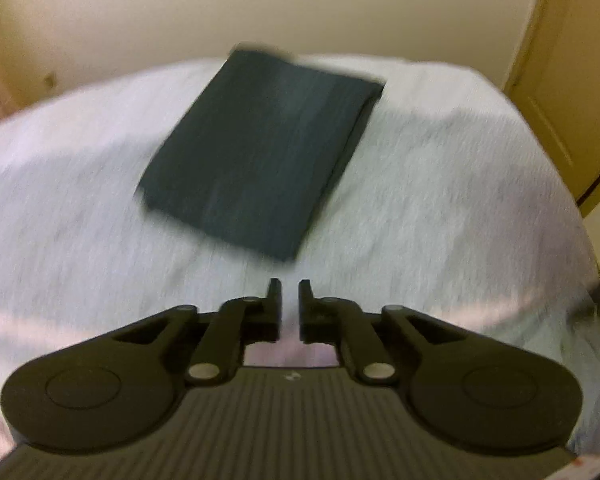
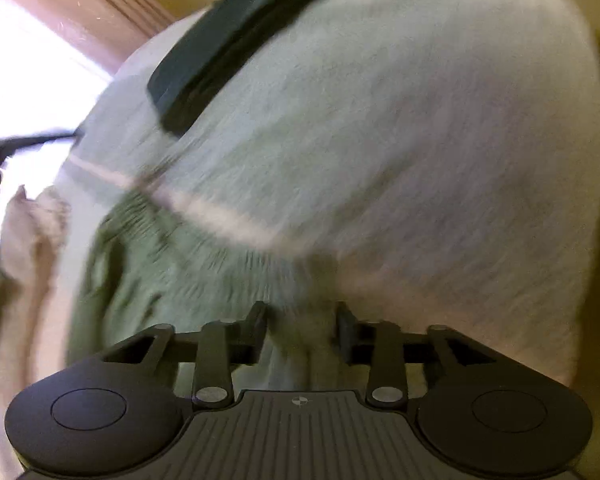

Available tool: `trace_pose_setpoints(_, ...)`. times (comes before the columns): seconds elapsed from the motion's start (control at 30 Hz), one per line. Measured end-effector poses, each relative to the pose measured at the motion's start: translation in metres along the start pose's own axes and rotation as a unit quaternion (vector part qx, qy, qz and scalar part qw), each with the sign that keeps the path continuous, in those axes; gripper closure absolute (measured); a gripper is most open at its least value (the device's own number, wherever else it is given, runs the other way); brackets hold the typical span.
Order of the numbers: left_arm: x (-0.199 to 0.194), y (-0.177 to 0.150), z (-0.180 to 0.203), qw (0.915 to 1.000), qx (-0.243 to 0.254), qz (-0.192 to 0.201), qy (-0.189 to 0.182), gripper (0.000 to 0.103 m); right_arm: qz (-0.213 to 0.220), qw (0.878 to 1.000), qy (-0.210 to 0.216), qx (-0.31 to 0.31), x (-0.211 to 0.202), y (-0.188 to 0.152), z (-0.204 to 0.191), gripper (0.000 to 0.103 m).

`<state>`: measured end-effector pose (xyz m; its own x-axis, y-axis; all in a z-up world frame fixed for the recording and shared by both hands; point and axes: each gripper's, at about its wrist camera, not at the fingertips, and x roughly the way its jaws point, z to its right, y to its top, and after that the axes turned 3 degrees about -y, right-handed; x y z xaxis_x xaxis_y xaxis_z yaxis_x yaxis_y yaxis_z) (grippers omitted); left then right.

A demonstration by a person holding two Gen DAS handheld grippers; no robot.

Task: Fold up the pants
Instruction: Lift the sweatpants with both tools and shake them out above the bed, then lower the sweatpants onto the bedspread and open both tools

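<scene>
The dark pants (image 1: 260, 152) lie folded into a flat rectangle on the pale bed sheet (image 1: 440, 200). My left gripper (image 1: 290, 292) hovers just short of their near corner, its fingers a narrow gap apart with only sheet showing between them. In the blurred right wrist view the same folded pants (image 2: 232, 48) sit far off at the upper left. My right gripper (image 2: 300, 320) is open, holds nothing, and hangs over the sheet (image 2: 440, 160) beside a green cloth.
A crumpled green cloth (image 2: 160, 276) lies on the bed at the lower left of the right wrist view, with beige fabric (image 2: 24, 232) beyond it. A cream wall (image 1: 260, 4) and a door (image 1: 572, 92) border the bed; a bright window (image 2: 24, 80) is at left.
</scene>
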<state>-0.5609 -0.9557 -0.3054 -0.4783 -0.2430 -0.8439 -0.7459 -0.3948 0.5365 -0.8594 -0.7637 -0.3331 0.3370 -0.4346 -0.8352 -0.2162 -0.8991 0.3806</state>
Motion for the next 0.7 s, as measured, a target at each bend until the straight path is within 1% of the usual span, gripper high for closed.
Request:
trace_pose_setpoints(0.07, -0.022, -0.046, 0.003, 0.9993, -0.028, -0.012, 0.021, 0.094, 0.03, 0.998, -0.032, -0.055, -0.014, 0.01, -0.013, 0.06)
trace_pose_setpoints(0.13, -0.049, -0.098, 0.01, 0.9968, -0.068, -0.022, 0.037, 0.092, 0.045, 0.992, -0.034, -0.117, -0.022, 0.019, -0.034, 0.058)
trace_pose_setpoints(0.17, -0.062, -0.121, 0.016, 0.9948, -0.086, -0.026, 0.046, 0.09, 0.05, 0.987, -0.03, -0.147, -0.027, 0.022, -0.046, 0.057)
trace_pose_setpoints(0.23, -0.1, -0.181, 0.036, 0.9887, -0.124, -0.04, 0.074, 0.082, 0.053, 0.974, -0.009, -0.221, -0.031, 0.021, -0.08, 0.055)
trace_pose_setpoints(0.27, -0.118, -0.207, 0.04, 0.9849, -0.142, -0.045, 0.088, 0.08, 0.05, 0.966, 0.005, -0.252, -0.032, 0.016, -0.096, 0.053)
trace_pose_setpoints(0.3, -0.143, -0.238, 0.042, 0.9792, -0.166, -0.053, 0.103, 0.075, 0.045, 0.958, 0.021, -0.282, -0.03, 0.011, -0.115, 0.052)
trace_pose_setpoints(0.37, -0.185, -0.301, 0.055, 0.9665, -0.211, -0.069, 0.128, 0.071, 0.026, 0.938, 0.056, -0.34, -0.026, -0.007, -0.154, 0.049)
trace_pose_setpoints(0.4, -0.204, -0.332, 0.066, 0.9598, -0.231, -0.075, 0.141, 0.069, 0.014, 0.926, 0.073, -0.369, -0.022, -0.019, -0.174, 0.049)
trace_pose_setpoints(0.47, -0.244, -0.395, 0.089, 0.9457, -0.267, -0.087, 0.164, 0.065, -0.007, 0.898, 0.104, -0.427, -0.019, -0.052, -0.216, 0.047)
trace_pose_setpoints(0.5, -0.259, -0.423, 0.101, 0.9388, -0.284, -0.093, 0.172, 0.06, -0.016, 0.885, 0.119, -0.45, -0.013, -0.069, -0.235, 0.047)
trace_pose_setpoints(0.6, -0.298, -0.505, 0.141, 0.9193, -0.324, -0.115, 0.19, 0.056, -0.046, 0.847, 0.157, -0.506, -0.003, -0.119, -0.284, 0.045)
trace_pose_setpoints(0.63, -0.309, -0.533, 0.156, 0.9106, -0.339, -0.127, 0.2, 0.055, -0.057, 0.831, 0.17, -0.526, -0.002, -0.139, -0.301, 0.045)
trace_pose_setpoints(0.67, -0.316, -0.553, 0.168, 0.9048, -0.35, -0.133, 0.203, 0.054, -0.069, 0.816, 0.184, -0.543, 0.001, -0.157, -0.315, 0.044)
trace_pose_setpoints(0.7, -0.323, -0.572, 0.178, 0.8994, -0.36, -0.137, 0.206, 0.048, -0.083, 0.796, 0.201, -0.565, 0.002, -0.181, -0.332, 0.044)
